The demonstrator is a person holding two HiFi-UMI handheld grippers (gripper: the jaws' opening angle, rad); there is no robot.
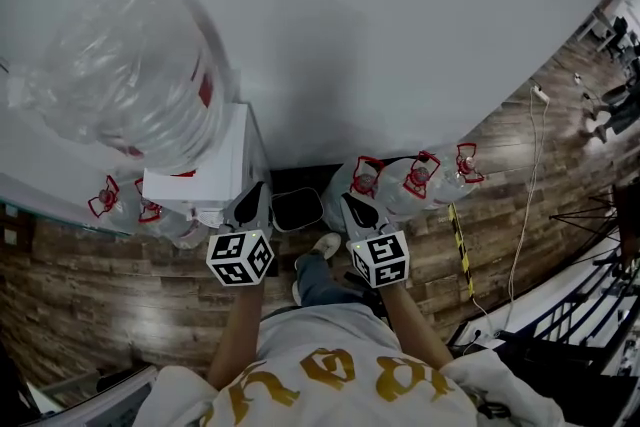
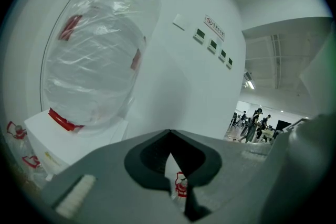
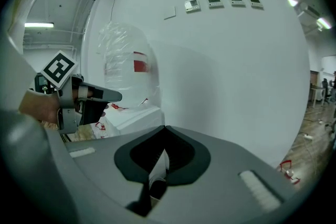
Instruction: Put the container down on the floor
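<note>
Standing atop the dispenser, container sits beyond left tool.

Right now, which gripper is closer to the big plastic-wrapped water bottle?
Left. The left gripper is just below and right of the bottle; the right gripper is farther right.

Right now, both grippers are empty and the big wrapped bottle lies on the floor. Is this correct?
No. The left gripper and right gripper are empty, but the big wrapped bottle stands on the white dispenser, not on the floor; the head view shows it.
</note>
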